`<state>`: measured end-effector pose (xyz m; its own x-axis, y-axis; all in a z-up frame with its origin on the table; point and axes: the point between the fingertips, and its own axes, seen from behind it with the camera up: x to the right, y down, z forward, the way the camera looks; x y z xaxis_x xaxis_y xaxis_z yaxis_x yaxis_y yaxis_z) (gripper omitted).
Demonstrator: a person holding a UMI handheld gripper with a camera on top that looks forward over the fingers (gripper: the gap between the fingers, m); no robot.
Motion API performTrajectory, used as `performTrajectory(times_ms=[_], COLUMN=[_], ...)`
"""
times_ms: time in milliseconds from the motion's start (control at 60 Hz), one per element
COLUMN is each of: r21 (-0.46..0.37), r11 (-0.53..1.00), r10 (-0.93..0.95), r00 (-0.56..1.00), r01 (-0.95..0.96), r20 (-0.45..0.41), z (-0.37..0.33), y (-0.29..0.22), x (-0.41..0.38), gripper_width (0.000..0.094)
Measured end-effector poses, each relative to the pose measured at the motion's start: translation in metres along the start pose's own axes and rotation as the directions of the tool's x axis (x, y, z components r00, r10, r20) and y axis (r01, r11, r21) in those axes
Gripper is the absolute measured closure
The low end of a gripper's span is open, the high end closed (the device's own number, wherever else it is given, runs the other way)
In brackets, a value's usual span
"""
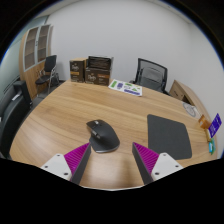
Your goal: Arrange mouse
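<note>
A dark grey computer mouse (pixel 101 135) lies on the wooden table (pixel 70 112), just ahead of my left finger and slightly left of the gap between the fingers. A dark grey mouse mat (pixel 169 134) lies on the table to the right of the mouse, ahead of my right finger. My gripper (pixel 113 160) is open and empty, its magenta pads (pixel 76 157) spread wide just short of the mouse.
Papers (pixel 126 87) lie at the table's far side. A small blue box (pixel 216 123) and other small items sit at the right edge. Black office chairs (pixel 150 72) stand behind the table and at the left (pixel 12 105). Shelves (pixel 98 69) line the back wall.
</note>
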<state>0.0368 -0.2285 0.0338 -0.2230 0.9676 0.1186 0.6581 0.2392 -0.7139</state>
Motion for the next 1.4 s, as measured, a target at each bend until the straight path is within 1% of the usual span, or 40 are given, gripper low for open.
performTrajectory(times_ms=[250, 400, 767, 983, 1167, 1200, 1250, 1267, 1283, 1300, 1317, 1400], r21=[-0.014, -0.030, -0.020, -0.024, -0.031, -0.033, -0.034, -0.035, -0.037, -0.038, -0.038, -0.041], r11=[1.000, 0.999, 0.993, 0.988, 0.981, 0.979, 0.977, 0.976, 0.975, 0.974, 0.974, 0.978], r10=[-0.019, 0.026, 0.119, 0.153, 0.191, 0.200, 0.212, 0.215, 0.219, 0.223, 0.222, 0.202], r00=[1.000, 1.000, 0.993, 0.988, 0.981, 0.979, 0.977, 0.977, 0.976, 0.975, 0.975, 0.979], r01=[0.019, -0.025, -0.118, -0.154, -0.192, -0.201, -0.212, -0.215, -0.219, -0.223, -0.221, -0.202], r20=[-0.024, 0.009, 0.004, -0.032, -0.034, -0.026, -0.014, -0.007, 0.003, 0.013, 0.008, -0.005], z=[0.044, 0.060, 0.087, 0.100, 0.105, 0.105, 0.106, 0.106, 0.107, 0.107, 0.107, 0.105], y=[-0.006, -0.009, -0.030, -0.040, -0.043, -0.042, -0.042, -0.042, -0.042, -0.042, -0.042, -0.042], x=[0.000, -0.009, 0.004, 0.015, 0.016, 0.015, 0.013, 0.011, 0.008, 0.005, 0.007, 0.006], gripper_width=[0.0074, 0.0075, 0.0076, 0.0072, 0.0082, 0.0100, 0.0162, 0.0195, 0.0248, 0.0331, 0.0366, 0.0406])
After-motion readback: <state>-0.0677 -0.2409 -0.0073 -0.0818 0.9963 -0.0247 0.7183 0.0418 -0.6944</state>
